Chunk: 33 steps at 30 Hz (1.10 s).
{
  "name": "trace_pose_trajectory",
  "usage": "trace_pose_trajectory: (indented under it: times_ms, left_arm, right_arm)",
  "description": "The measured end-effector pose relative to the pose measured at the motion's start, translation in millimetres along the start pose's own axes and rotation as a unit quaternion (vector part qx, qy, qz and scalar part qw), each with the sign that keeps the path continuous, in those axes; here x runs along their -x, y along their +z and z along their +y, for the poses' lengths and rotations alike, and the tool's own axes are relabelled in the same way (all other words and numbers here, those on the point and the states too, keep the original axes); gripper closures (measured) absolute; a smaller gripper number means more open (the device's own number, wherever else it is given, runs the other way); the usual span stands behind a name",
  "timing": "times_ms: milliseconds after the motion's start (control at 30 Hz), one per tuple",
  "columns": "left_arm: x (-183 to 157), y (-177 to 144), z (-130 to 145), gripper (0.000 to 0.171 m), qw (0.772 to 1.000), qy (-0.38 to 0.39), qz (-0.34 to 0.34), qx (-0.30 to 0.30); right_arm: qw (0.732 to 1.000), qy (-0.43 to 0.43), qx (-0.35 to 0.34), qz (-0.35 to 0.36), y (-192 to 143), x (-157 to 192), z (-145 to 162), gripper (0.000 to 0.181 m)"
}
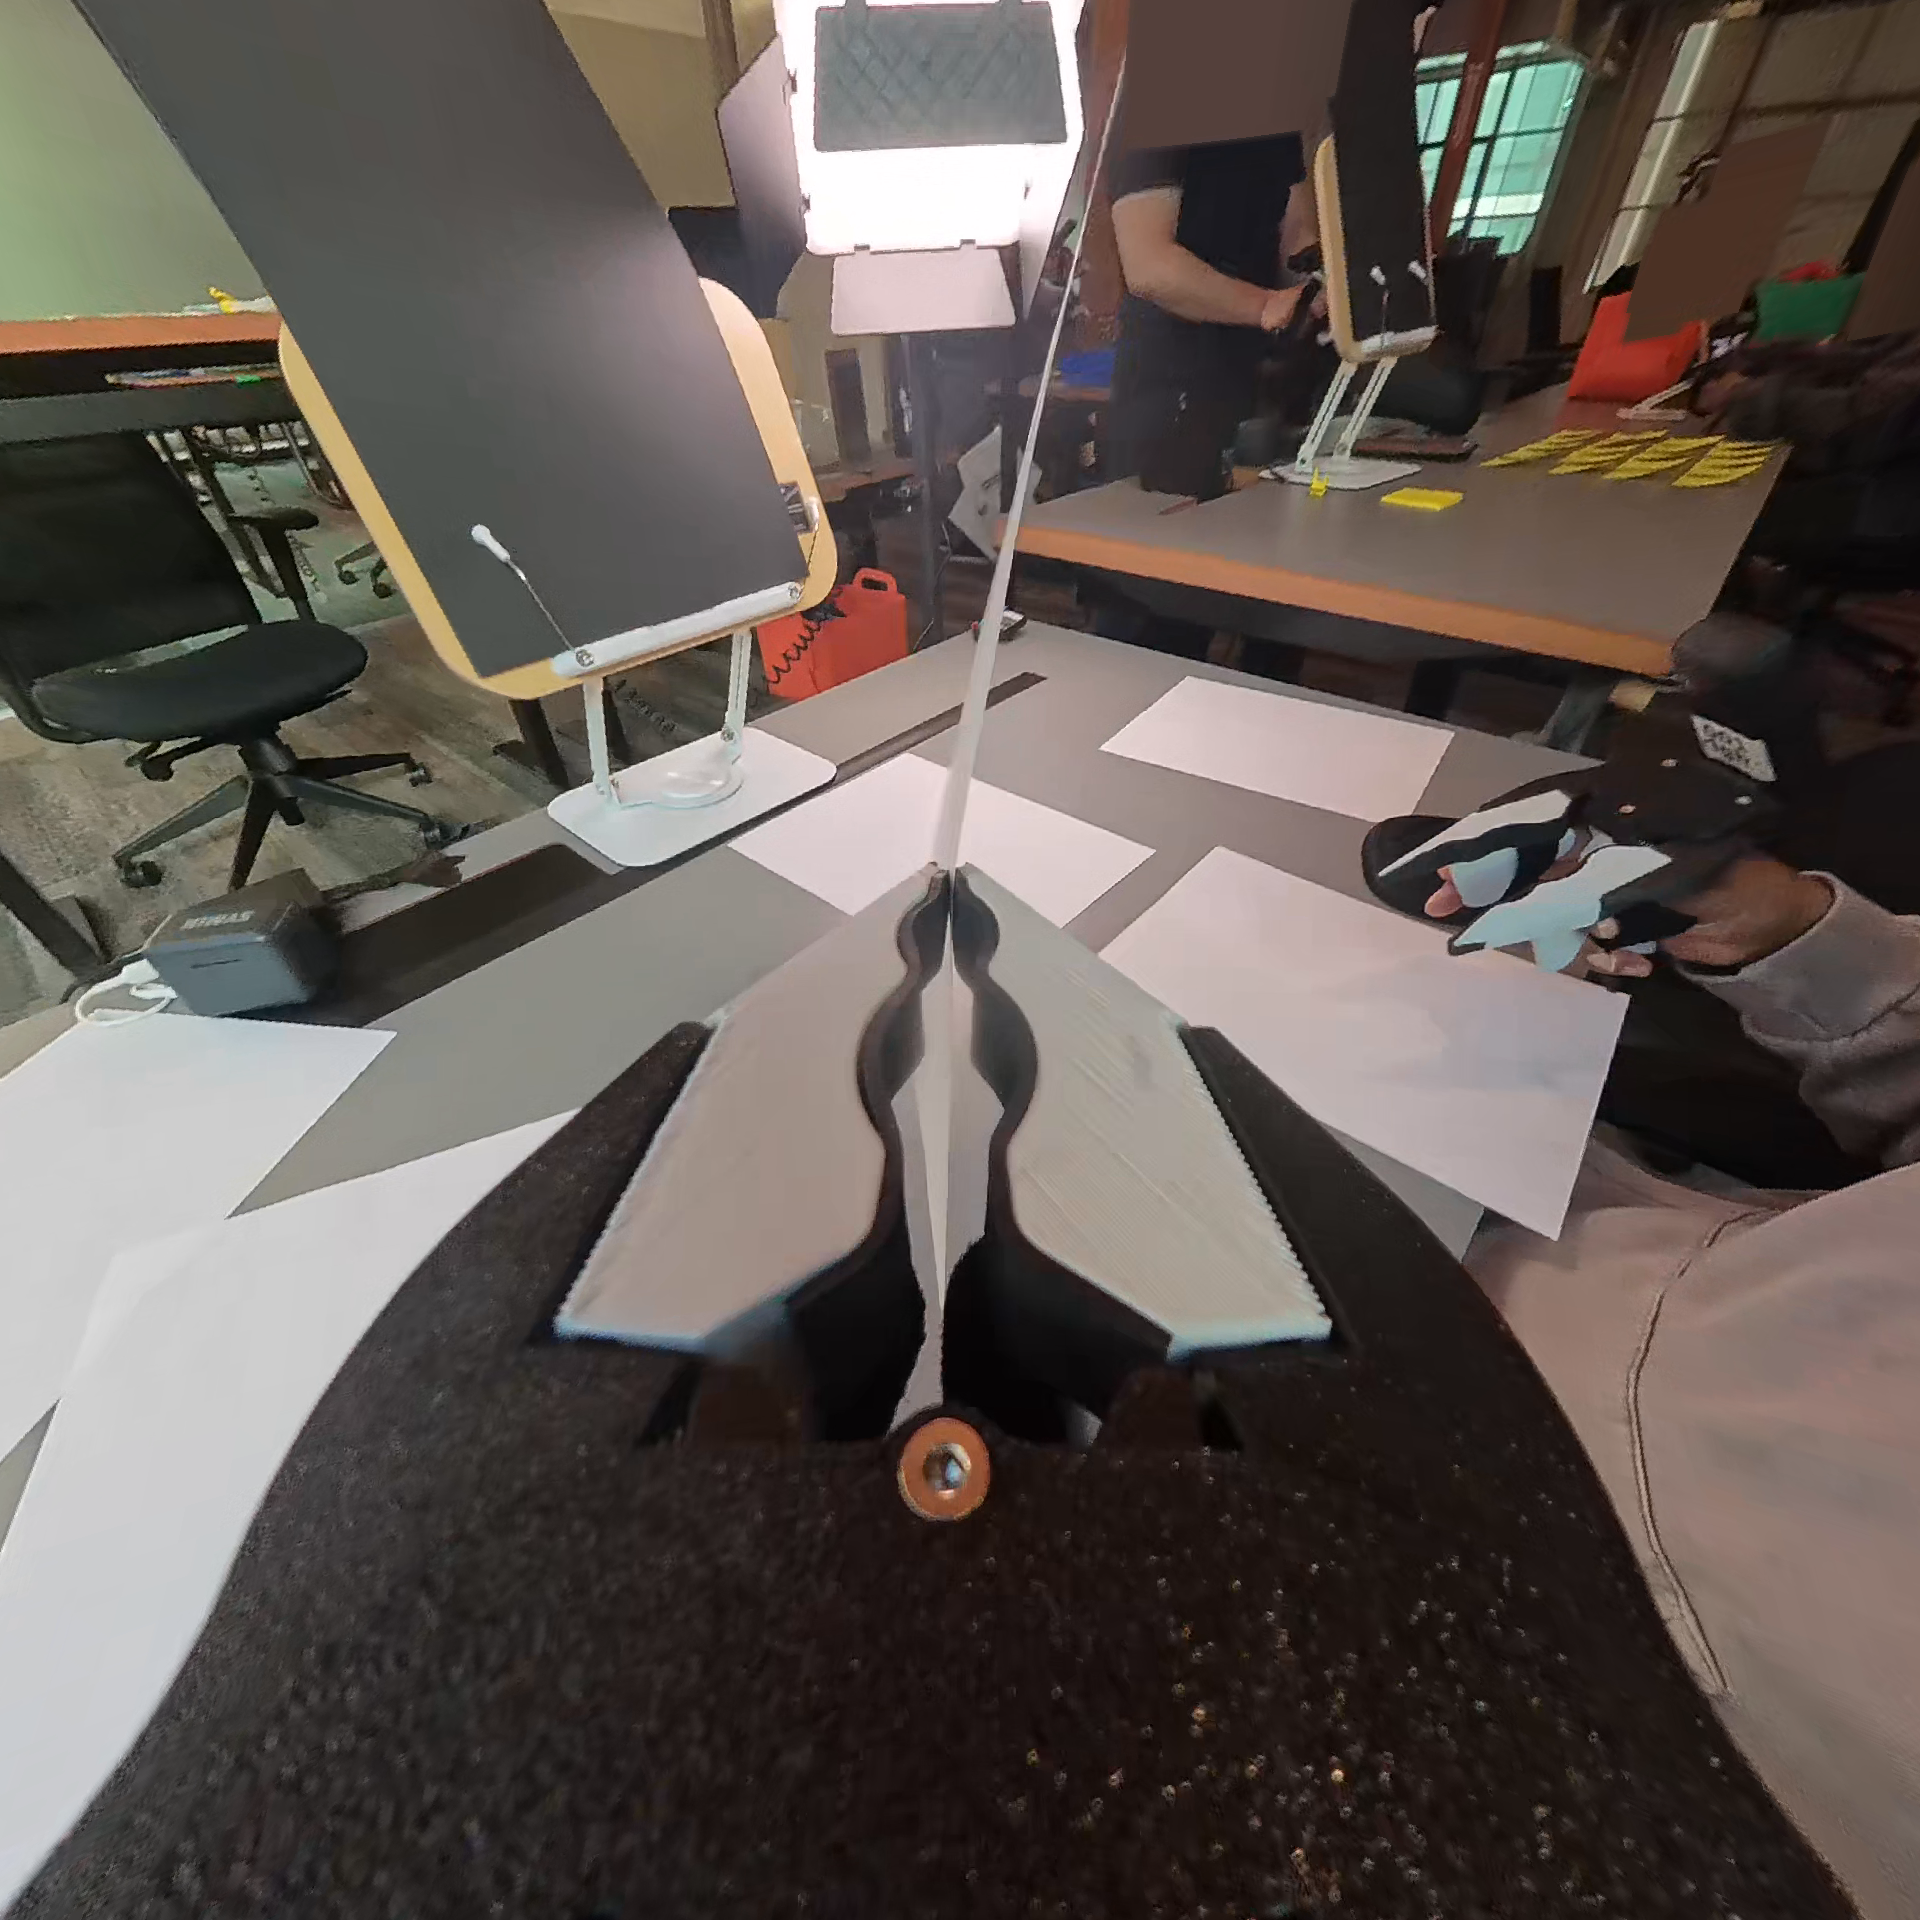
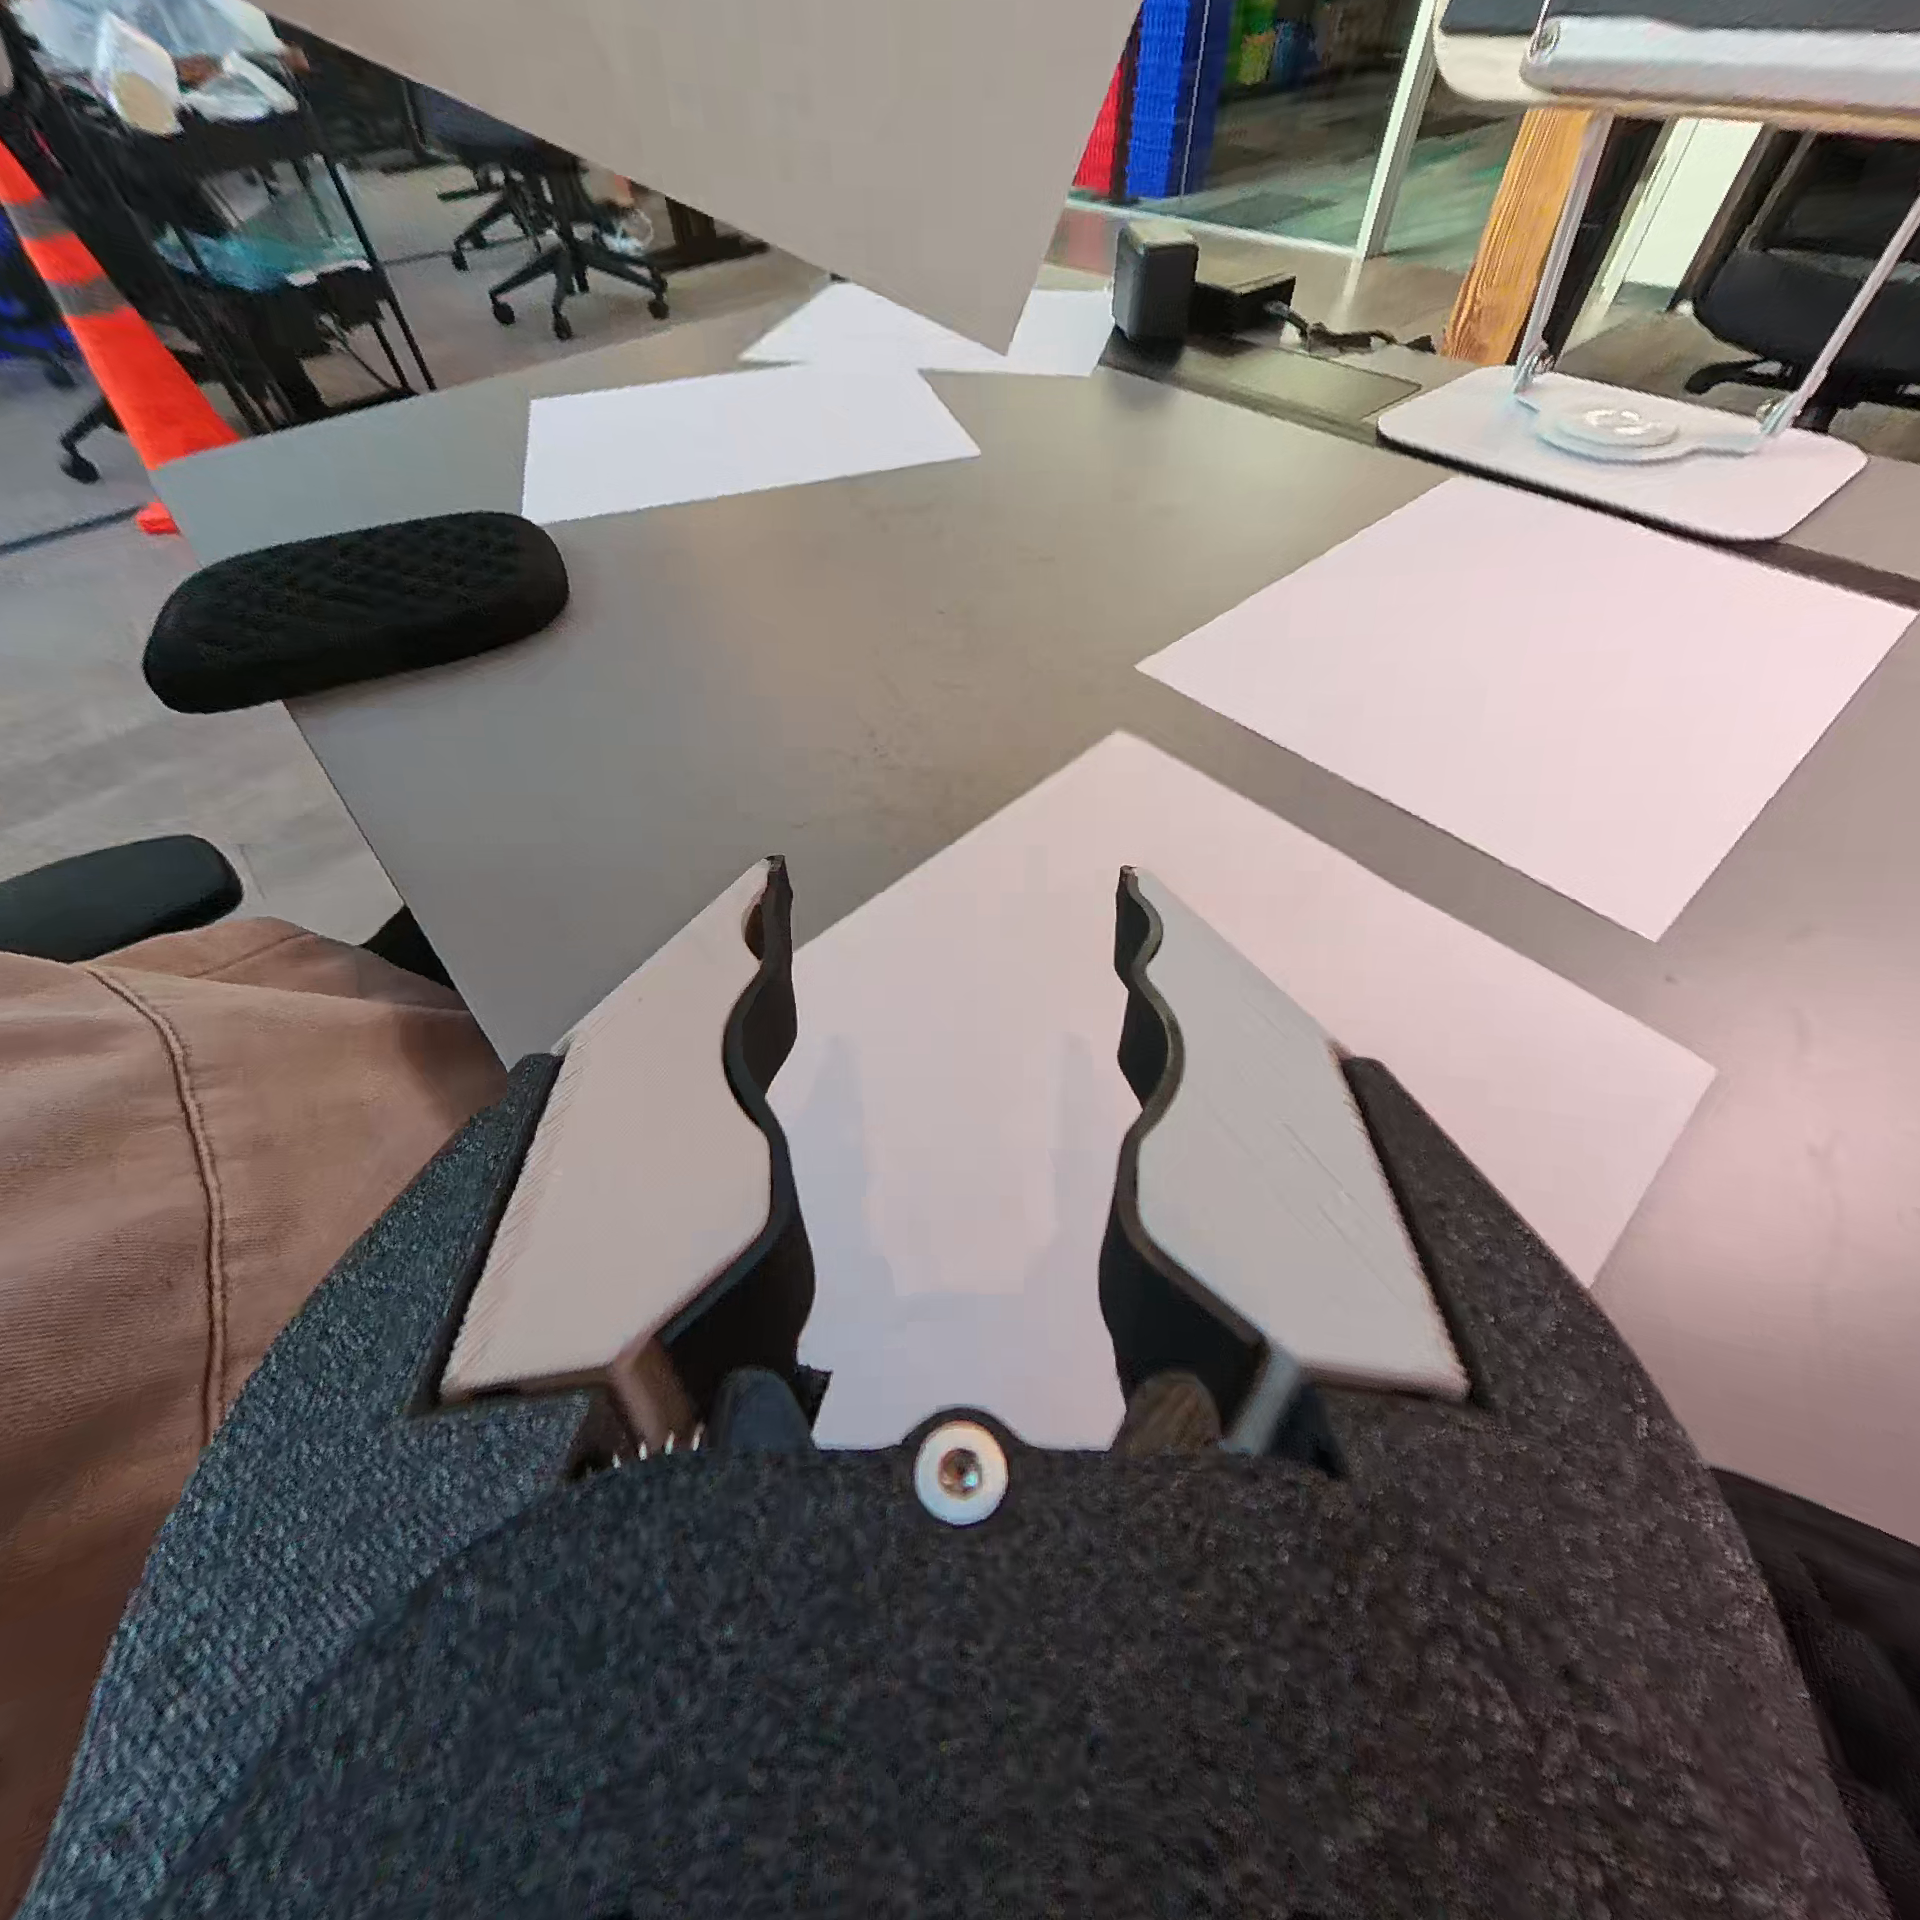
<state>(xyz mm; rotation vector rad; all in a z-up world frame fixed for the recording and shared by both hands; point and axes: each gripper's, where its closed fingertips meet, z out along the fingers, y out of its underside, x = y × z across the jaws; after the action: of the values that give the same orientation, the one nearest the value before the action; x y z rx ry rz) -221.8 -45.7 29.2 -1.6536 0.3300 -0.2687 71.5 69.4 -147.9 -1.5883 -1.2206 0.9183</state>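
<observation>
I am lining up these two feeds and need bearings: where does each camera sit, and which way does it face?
Left wrist view: sits behind the left gripper, facing across the grey table toward a tablet stand; its fingers pinch a raised paper sheet edge-on; the right gripper, a hand and sleeve show at right.
Right wrist view: sits behind the open right gripper, looking down over flat paper sheets; a brown sleeve shows at left.
Shared: table, stand, raised sheet.

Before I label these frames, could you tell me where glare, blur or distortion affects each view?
Left wrist view: the light panel blows out white, and wide-angle distortion bends the black board. Right wrist view: even light, no glare; the right gripper fingers' near ends look slightly smeared.
</observation>
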Motion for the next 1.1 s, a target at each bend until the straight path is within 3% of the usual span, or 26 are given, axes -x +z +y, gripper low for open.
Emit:
trace_pose_trajectory:
  times_ms: [267,500,667,833,967,1100]
  left_arm:
    - [-9,23,-30,0.171,0.991,-0.049,0.094,-0.082]
    - [-21,68,-35,0.171,0.981,-0.071,0.141,-0.111]
    - [-23,93,-37,0.171,0.988,-0.022,0.111,-0.109]
    - [-30,111,-32,0.171,0.991,0.106,0.065,-0.043]
    - [-41,123,-23,0.171,0.968,0.241,0.049,0.046]
    - [-46,128,-18,0.171,0.938,0.317,0.053,0.126]
  right_arm:
    - [0.99,-0.041,-0.132,0.011,15,33,-101,0.123]
    - [0.983,-0.02,-0.169,0.066,39,38,-167,0.127]
    - [0.984,0.016,-0.17,0.047,53,40,-176,0.125]
    - [0.988,0.021,-0.151,0.033,62,43,-167,0.124]
    - [0.99,0.026,-0.14,0.024,66,44,-161,0.124]
    - [0.99,0.041,-0.137,0.018,68,42,-155,0.123]
